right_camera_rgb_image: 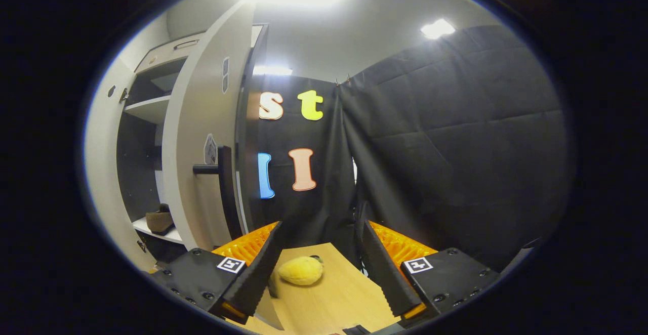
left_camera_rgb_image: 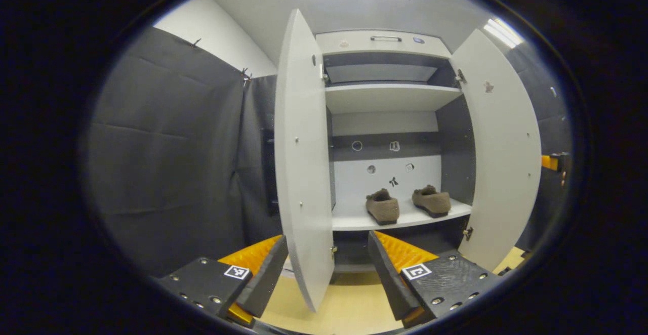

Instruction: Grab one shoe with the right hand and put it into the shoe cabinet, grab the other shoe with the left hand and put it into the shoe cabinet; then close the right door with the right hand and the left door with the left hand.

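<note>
Left gripper view
- Shoe cabinet (left_camera_rgb_image: 387,44): straight ahead, both doors swung open.
- Left door (left_camera_rgb_image: 302,163): edge-on, near, lower edge between the two fingers.
- Right door (left_camera_rgb_image: 501,158): opened wide to the right.
- Shoes: both on the lower shelf (left_camera_rgb_image: 405,219), side by side, apart; left shoe (left_camera_rgb_image: 382,207) nearer the front edge, right shoe (left_camera_rgb_image: 432,200) a little farther back.
- Upper shelf (left_camera_rgb_image: 387,97): bare.
- Back panel (left_camera_rgb_image: 385,173): several small stickers.
- Left gripper (left_camera_rgb_image: 329,269): jaws released, wide gap, gripping nothing; door edge passes through the gap, contact cannot be told.
- Floor (left_camera_rgb_image: 349,307): pale wood, under the door.

Right gripper view
- Right door (right_camera_rgb_image: 202,137): seen from its outer face, left of centre, dark bar handle (right_camera_rgb_image: 220,185) sticking out.
- Cabinet interior: glimpsed far left past the door; one shoe (right_camera_rgb_image: 159,221) on the lower shelf.
- Right gripper (right_camera_rgb_image: 321,269): jaws released, nothing between the fingers; door handle up and to the left, well apart.
- Yellow soft object (right_camera_rgb_image: 301,270): lying on a wooden surface (right_camera_rgb_image: 334,294), near the left finger.
- Black cloth wall (right_camera_rgb_image: 455,148): behind and right.
</note>
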Tool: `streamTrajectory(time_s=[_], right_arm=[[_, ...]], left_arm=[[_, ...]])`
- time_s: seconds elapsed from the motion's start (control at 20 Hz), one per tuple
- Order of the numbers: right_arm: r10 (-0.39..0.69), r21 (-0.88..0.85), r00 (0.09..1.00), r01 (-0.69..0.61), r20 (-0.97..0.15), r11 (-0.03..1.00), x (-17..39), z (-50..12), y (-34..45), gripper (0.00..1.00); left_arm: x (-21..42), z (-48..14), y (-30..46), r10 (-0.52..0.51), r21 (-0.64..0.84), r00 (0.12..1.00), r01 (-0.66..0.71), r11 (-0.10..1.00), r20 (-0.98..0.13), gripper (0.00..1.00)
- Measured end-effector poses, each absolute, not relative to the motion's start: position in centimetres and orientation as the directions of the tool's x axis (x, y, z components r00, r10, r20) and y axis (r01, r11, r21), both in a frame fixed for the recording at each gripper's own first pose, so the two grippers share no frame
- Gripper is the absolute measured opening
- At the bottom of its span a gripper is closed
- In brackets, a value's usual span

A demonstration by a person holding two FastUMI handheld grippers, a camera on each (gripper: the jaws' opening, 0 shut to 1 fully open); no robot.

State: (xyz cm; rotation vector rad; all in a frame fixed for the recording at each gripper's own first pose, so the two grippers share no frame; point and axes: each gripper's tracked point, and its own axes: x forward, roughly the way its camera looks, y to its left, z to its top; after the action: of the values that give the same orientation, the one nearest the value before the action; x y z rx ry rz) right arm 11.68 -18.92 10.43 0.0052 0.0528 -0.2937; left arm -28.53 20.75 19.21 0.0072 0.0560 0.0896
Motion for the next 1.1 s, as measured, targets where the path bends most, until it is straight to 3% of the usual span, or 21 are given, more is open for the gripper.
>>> streamTrajectory(time_s=[0.25, 0.3, 0.5, 0.55, 0.7, 0.75, 0.8, 0.9, 1.1], right_arm=[[-0.328, -0.029, 0.943, 0.327, -0.060, 0.945, 11.9, 10.4, -17.3, 0.96], [-0.343, -0.047, 0.938, 0.341, -0.052, 0.939, 11.9, 10.5, -17.4, 0.95], [-0.384, -0.108, 0.923, 0.379, -0.026, 0.919, 11.1, 11.1, -16.5, 0.92], [-0.391, -0.121, 0.920, 0.386, -0.019, 0.915, 11.0, 11.2, -16.2, 0.92], [-0.412, -0.146, 0.911, 0.405, -0.018, 0.903, 10.7, 11.4, -15.9, 0.95], [-0.416, -0.149, 0.909, 0.408, -0.020, 0.901, 10.7, 11.4, -15.8, 0.92], [-0.415, -0.149, 0.910, 0.408, -0.019, 0.901, 10.6, 11.4, -15.6, 0.95], [-0.395, -0.145, 0.919, 0.388, -0.017, 0.910, 10.7, 11.5, -14.7, 0.95], [-0.346, -0.155, 0.938, 0.341, -0.007, 0.927, 10.6, 11.4, -12.6, 0.92]], left_arm=[[-29.6, 19.5, 26.5, 0.143, 0.013, 0.989, -0.142, 0.990, -0.045, 0.96], [-29.9, 19.4, 27.6, 0.155, 0.015, 0.987, -0.154, 0.988, -0.043, 0.92], [-30.5, 19.4, 31.7, 0.194, 0.016, 0.980, -0.194, 0.981, -0.041, 0.96], [-30.5, 19.2, 32.4, 0.202, 0.014, 0.979, -0.201, 0.979, -0.042, 0.92], [-30.5, 18.4, 34.6, 0.218, 0.003, 0.975, -0.218, 0.976, -0.048, 0.96], [-30.5, 18.1, 35.2, 0.220, -0.002, 0.974, -0.220, 0.975, -0.051, 0.92], [-30.3, 17.8, 35.7, 0.222, -0.007, 0.974, -0.223, 0.975, -0.054, 0.96], [-29.8, 17.2, 36.5, 0.224, -0.018, 0.973, -0.225, 0.974, -0.062, 0.92], [-28.5, 16.2, 37.5, 0.214, -0.057, 0.973, -0.219, 0.974, -0.081, 0.96]])
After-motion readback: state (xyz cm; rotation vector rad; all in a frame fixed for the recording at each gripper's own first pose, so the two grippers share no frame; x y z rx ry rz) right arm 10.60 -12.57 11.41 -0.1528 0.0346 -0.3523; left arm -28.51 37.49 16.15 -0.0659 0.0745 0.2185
